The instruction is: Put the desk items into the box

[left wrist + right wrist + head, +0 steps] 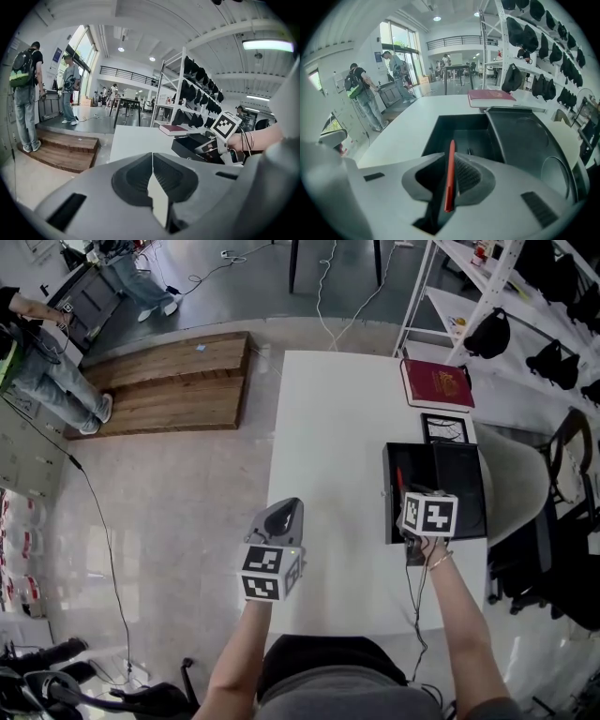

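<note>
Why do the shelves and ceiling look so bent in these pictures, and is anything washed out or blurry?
Left gripper view: the wide lens bows the shelf rack, and the ceiling lamp glares white. Right gripper view: dark rounded corners, windows blown out, red pen sharp. Head view: milder bending, white table bright with little shadow.

Table (328,446) smooth, matt; box (459,126) matt, maybe plastic; pen (450,176) glossy plastic; platform (178,381) wood.
</note>
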### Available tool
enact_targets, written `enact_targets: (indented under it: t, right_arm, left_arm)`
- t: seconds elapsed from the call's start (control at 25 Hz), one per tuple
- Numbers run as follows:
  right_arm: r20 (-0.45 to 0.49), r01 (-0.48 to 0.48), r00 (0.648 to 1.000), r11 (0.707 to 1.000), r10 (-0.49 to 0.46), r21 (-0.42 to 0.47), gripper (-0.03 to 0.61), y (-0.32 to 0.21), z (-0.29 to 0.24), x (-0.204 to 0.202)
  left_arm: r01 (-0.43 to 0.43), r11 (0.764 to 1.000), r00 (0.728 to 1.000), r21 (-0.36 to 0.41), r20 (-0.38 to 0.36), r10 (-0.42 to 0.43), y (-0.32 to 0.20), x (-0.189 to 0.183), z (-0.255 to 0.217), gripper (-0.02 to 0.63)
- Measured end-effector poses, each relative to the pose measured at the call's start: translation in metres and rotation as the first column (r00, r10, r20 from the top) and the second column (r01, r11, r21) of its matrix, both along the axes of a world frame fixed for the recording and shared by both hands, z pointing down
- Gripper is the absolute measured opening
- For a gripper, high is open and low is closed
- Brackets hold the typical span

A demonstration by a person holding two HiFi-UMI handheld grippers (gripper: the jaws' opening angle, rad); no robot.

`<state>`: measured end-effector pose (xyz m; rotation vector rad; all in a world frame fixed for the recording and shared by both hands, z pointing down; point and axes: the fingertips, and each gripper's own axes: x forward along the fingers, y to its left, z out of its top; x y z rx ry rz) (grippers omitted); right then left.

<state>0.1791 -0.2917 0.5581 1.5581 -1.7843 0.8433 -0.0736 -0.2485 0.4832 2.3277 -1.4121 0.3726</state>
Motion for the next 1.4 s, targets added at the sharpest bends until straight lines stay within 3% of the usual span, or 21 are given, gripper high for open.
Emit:
enact_targets:
  t: [0.32,0.76,1.4]
  right_arm:
    - [0.014,0.034,0.999,0.992,-0.036,0.12,0.064,0.006,-0.036,-0.01]
    - [0.07,0.024,0.997,0.966,-0.043,0.257,0.014,0.034,-0.088,-0.014]
    - [0.135,0.016,0.987,0.885,-0.089,0.466,0.005,0.094,-0.152,-0.025]
  left_arm:
    - [-0.021,1.0,1.0,0.02,0.002,0.021,0.003,0.009,-0.008,0.008]
    - [-0.051,0.997,0.998,0.054,0.024,0.05,0.009,0.021,-0.025,0.008]
    - [-0.065,0.992,0.997,0.11,0.046,0.061,0.022,0.03,-0.045,0.008]
